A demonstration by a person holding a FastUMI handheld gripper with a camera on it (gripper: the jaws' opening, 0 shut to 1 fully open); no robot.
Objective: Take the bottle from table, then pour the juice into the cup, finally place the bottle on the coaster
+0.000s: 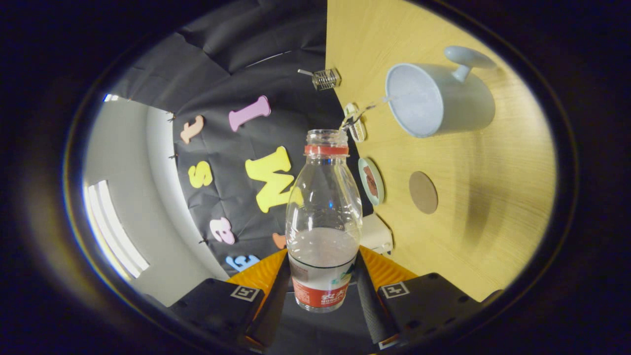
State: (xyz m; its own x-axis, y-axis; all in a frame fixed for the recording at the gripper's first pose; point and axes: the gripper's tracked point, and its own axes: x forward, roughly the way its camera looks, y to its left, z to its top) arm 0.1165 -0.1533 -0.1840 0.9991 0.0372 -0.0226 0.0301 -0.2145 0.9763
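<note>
Bottle sits clamped in my claw, both fingers pressed against its lower body at the labelled band, one on each side. It is a clear plastic bottle with no cap on, a red ring below the open mouth, and a red and white label near its base. Liquid fills roughly the lower part of it, its surface lying level with the label's upper edge as I see it.

My whole view is rolled over, so the wooden table stands like a wall to one side of the bottle rather than below it. On that table, beyond the bottle's mouth, is the cup, pale blue-grey with a handle, its open mouth turned toward me. A thin thread of liquid runs from the bottle's mouth across to the cup's rim.

Between the bottle and the cup, nearer to me, a round brown coaster lies flat on the table, well apart from the cup. Just beside the bottle's shoulder I see a small round dish with a pale green rim, and a white block close to my finger. A small wire object sits at the table's far edge, too small for me to identify.
</note>
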